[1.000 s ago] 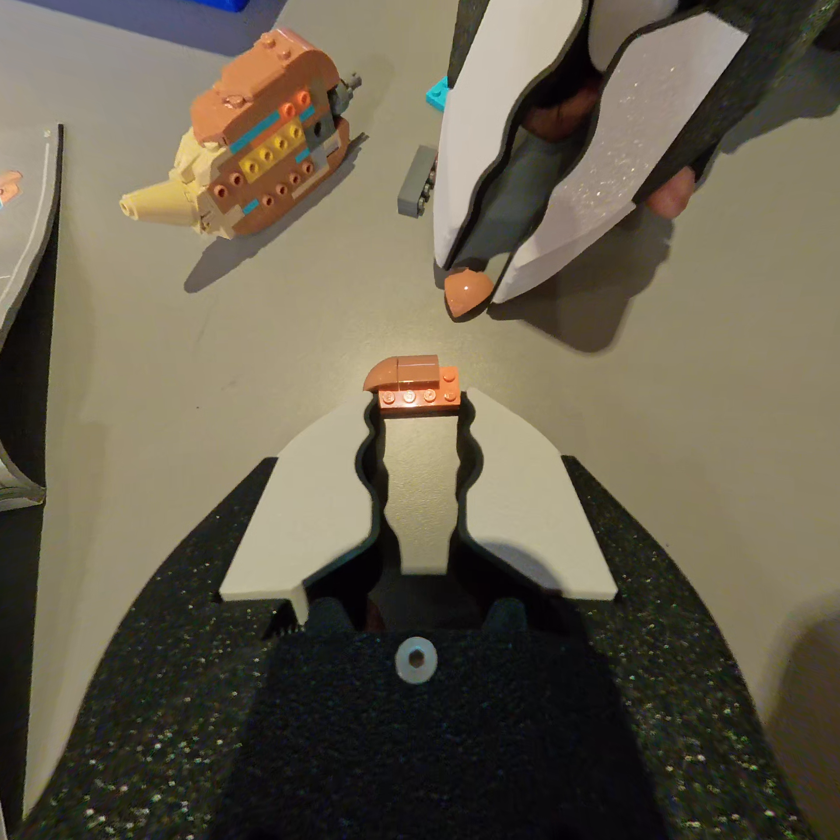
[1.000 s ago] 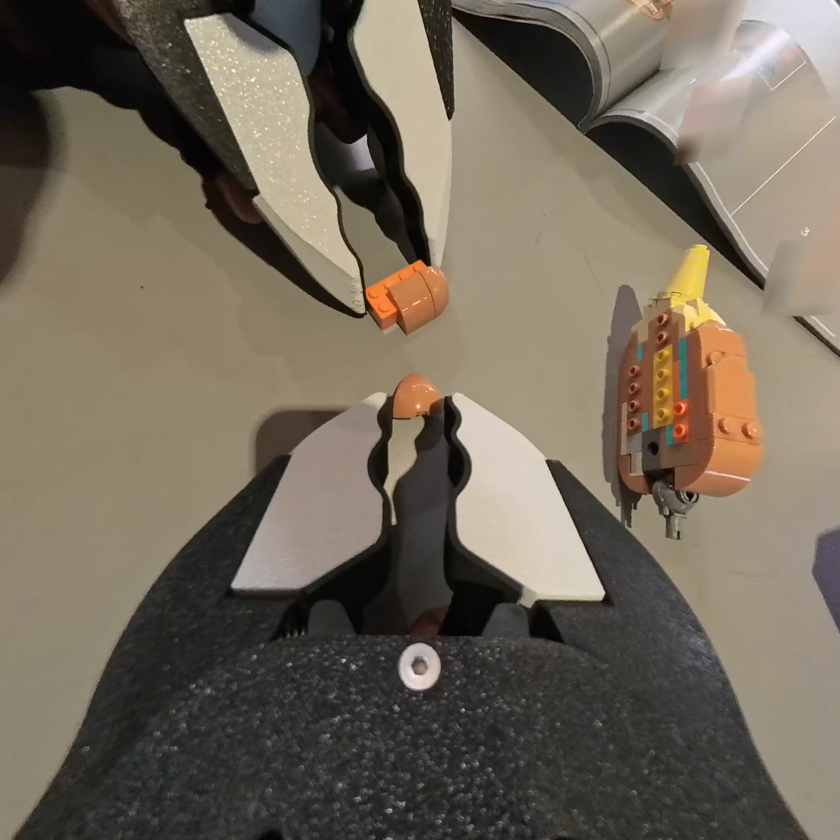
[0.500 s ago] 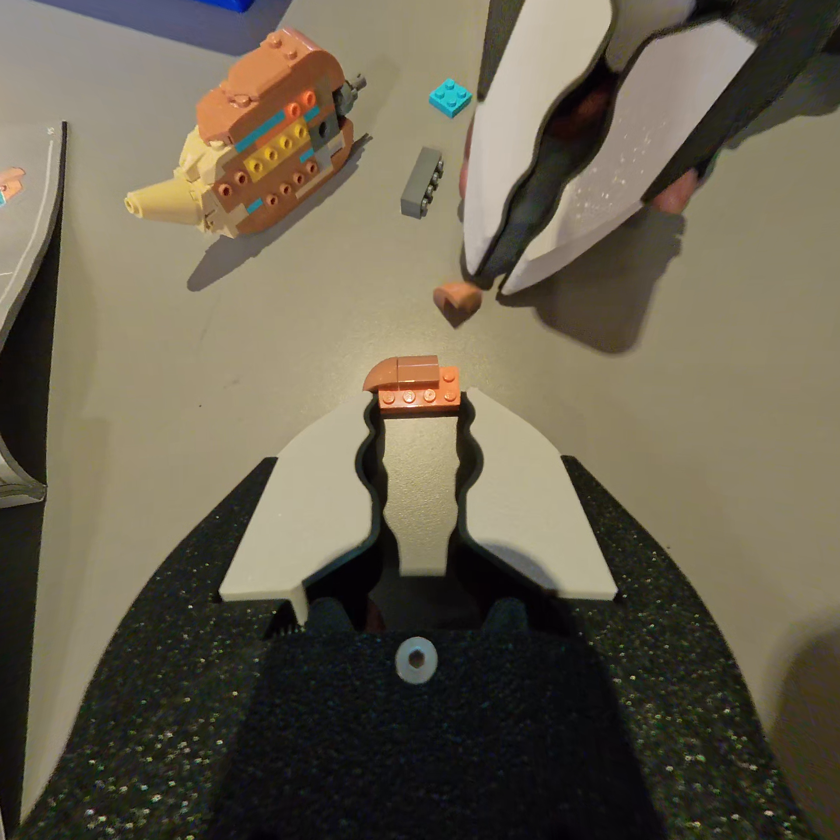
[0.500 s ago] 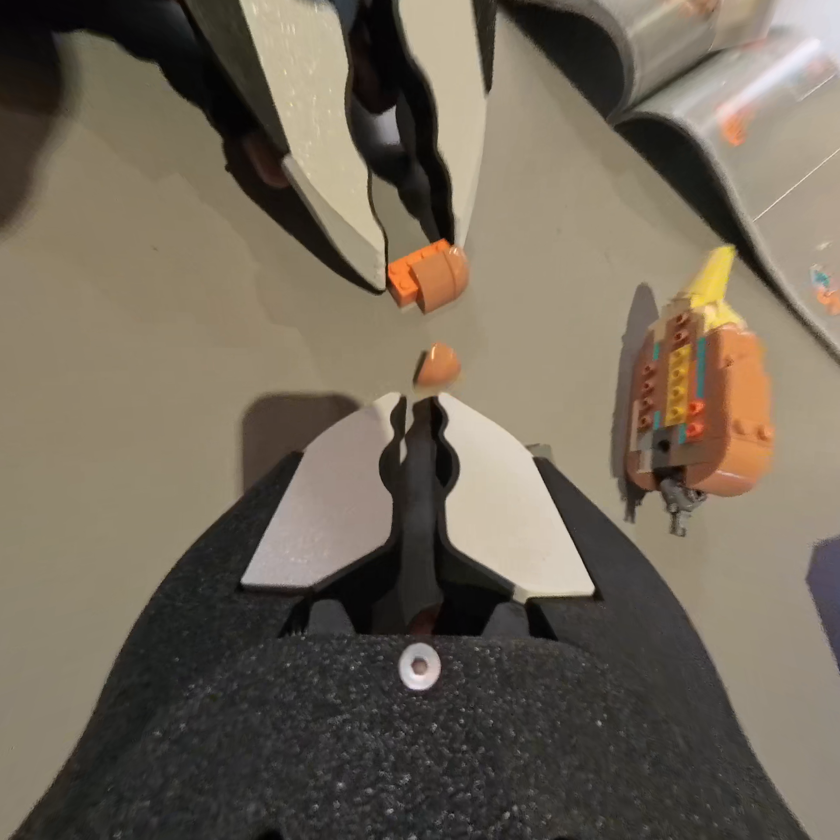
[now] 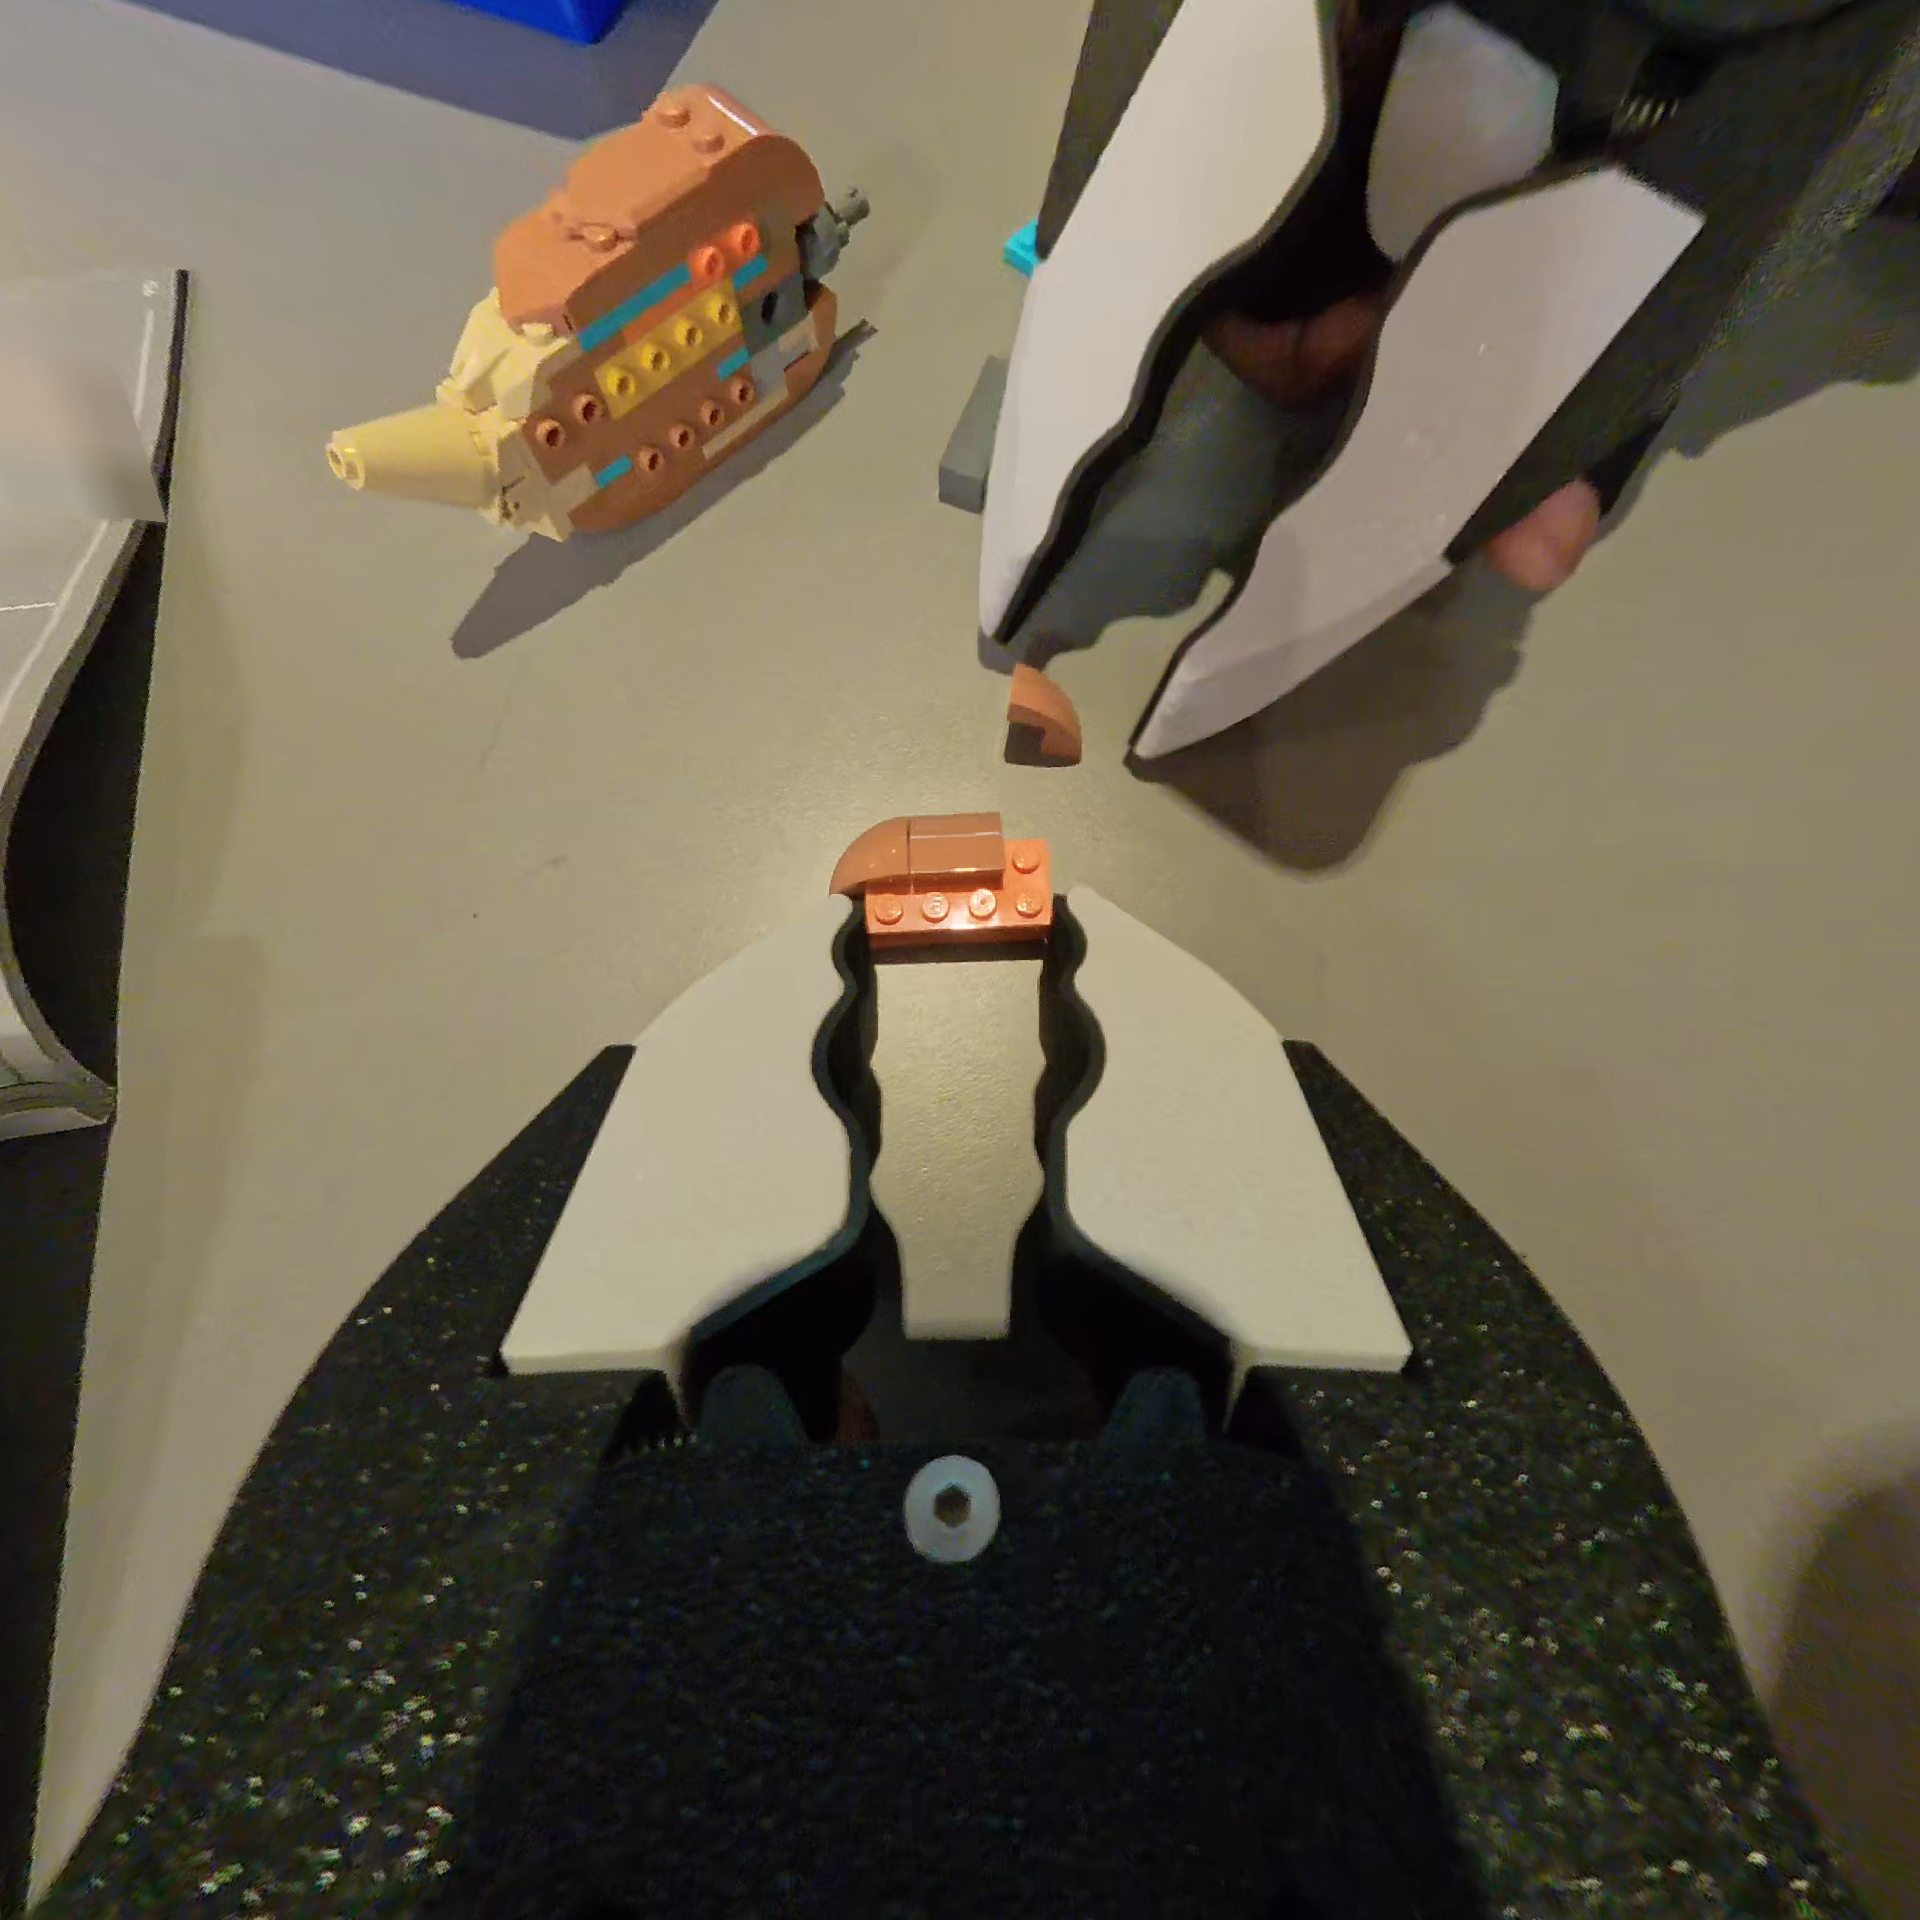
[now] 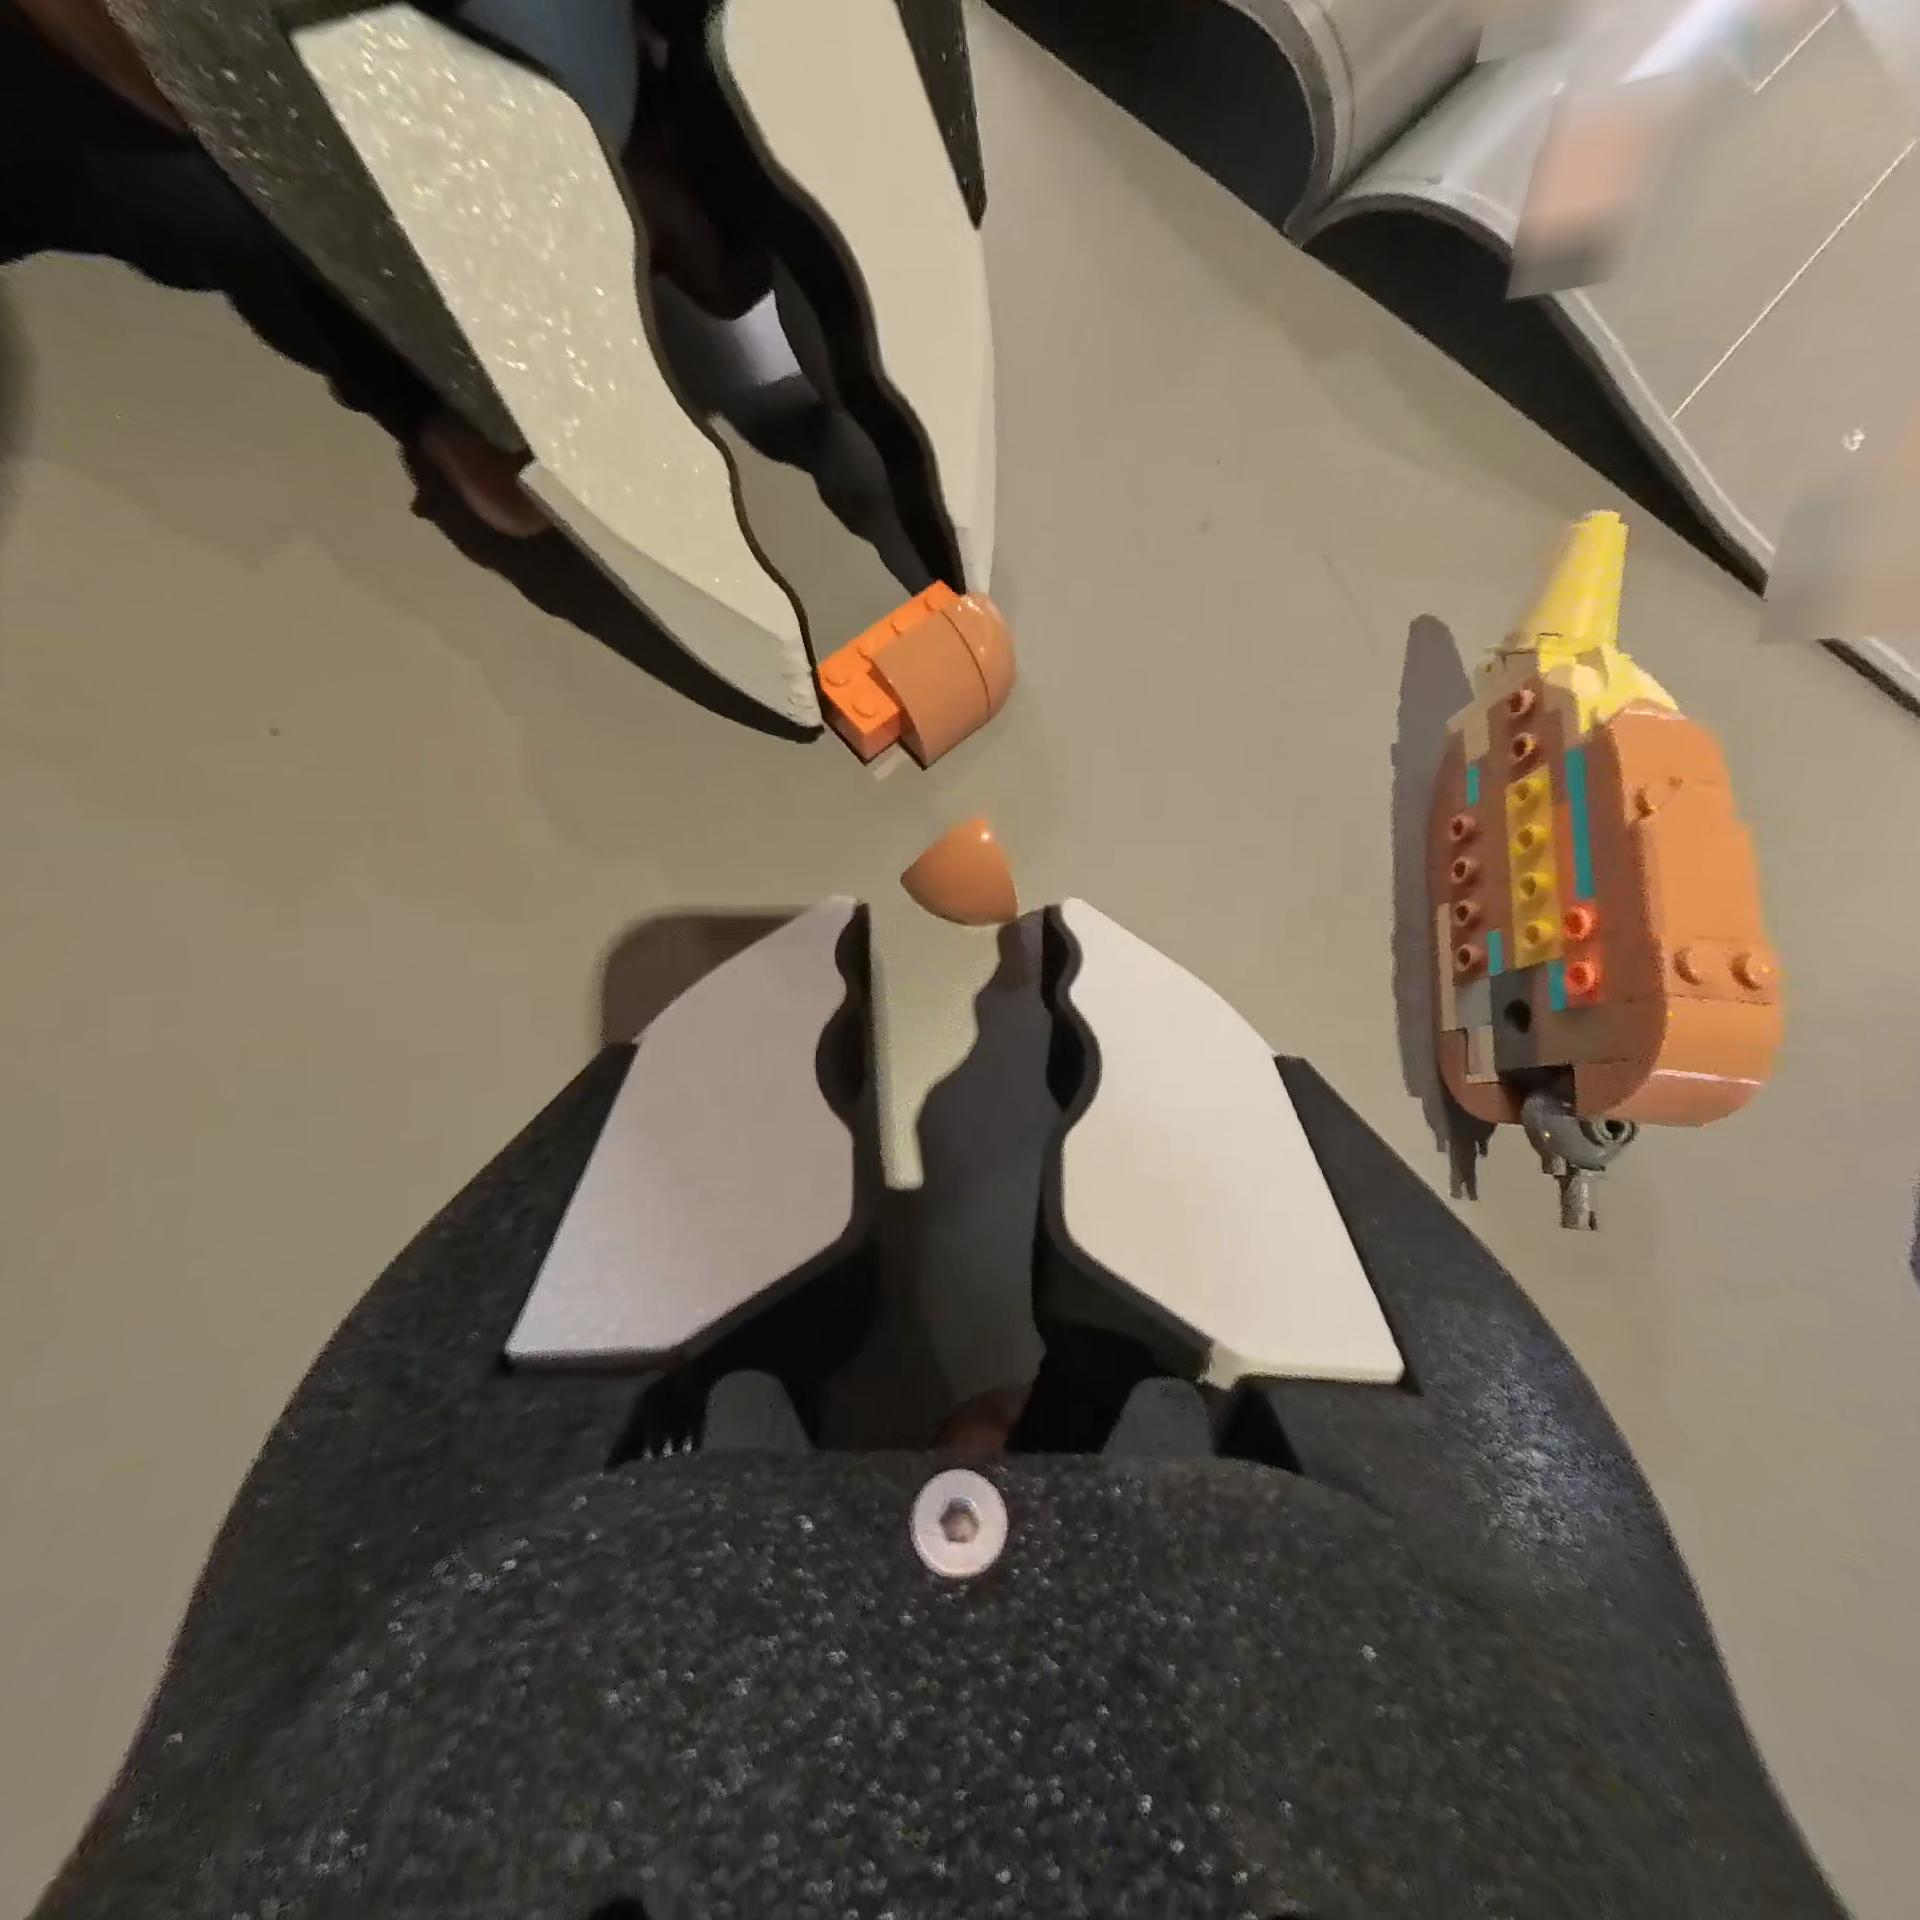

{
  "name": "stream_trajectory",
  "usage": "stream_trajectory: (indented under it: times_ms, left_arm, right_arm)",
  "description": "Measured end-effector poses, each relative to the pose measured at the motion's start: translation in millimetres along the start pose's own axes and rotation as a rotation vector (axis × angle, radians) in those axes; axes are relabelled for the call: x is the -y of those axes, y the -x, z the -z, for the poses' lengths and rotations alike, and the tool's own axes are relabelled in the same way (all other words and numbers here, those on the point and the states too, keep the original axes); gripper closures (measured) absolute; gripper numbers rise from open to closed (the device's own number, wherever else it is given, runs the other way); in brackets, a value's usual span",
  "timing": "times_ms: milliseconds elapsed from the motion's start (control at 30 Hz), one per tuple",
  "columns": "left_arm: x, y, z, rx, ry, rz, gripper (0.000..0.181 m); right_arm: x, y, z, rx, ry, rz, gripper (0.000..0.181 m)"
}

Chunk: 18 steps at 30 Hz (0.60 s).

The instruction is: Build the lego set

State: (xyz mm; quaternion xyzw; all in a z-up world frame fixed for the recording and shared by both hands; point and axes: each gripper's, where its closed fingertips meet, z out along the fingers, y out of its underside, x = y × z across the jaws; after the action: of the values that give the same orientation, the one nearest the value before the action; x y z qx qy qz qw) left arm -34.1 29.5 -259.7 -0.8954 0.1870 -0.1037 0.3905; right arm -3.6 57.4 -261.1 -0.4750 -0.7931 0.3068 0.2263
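The left gripper point(image 5: 954, 920), low in the centre of its own frame, is clenched on a small orange plate assembly point(image 5: 951, 883) — a studded plate with a smooth curved brown slope and a flat-topped block pressed onto it, one end stud bare. The right gripper point(image 6: 954, 912) has its fingers spread apart and grasps nothing; the loose rounded brown piece point(image 6: 961, 873) lies on the grey surface point(image 6: 312, 831) just ahead of its tips, between the two grippers.

The step in hand looks like fitting that rounded corner piece onto the plate's free end. The next move would call for the right gripper to close on the piece, turn its hollow underside toward the studs, and press down while the left gripper steadies the plate. The piece is glossy and domed, so it may well slip from flat matte pads.

The larger brown, tan and yellow model point(image 5: 613, 332) — studded flank, teal stripes, cream cone nose — lies in the upper left of the left wrist view, well apart. An open instruction booklet point(image 6: 1558, 208) sits at the upper right of the right wrist view.
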Motion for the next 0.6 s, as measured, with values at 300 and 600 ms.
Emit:
stream_trajectory:
  times_ms: [300, 600]
  left_arm:
    - [1, 0, -1, 0.002, -0.002, 0.002, 0.148]
    - [3, -3, 0, -0.016, -0.012, 0.003, 0.148]
  right_arm:
    - [7, 4, -8, -0.026, 0.009, 0.007, 0.16]
    - [22, 12, -3, 0.035, -0.075, 0.098, 0.16]
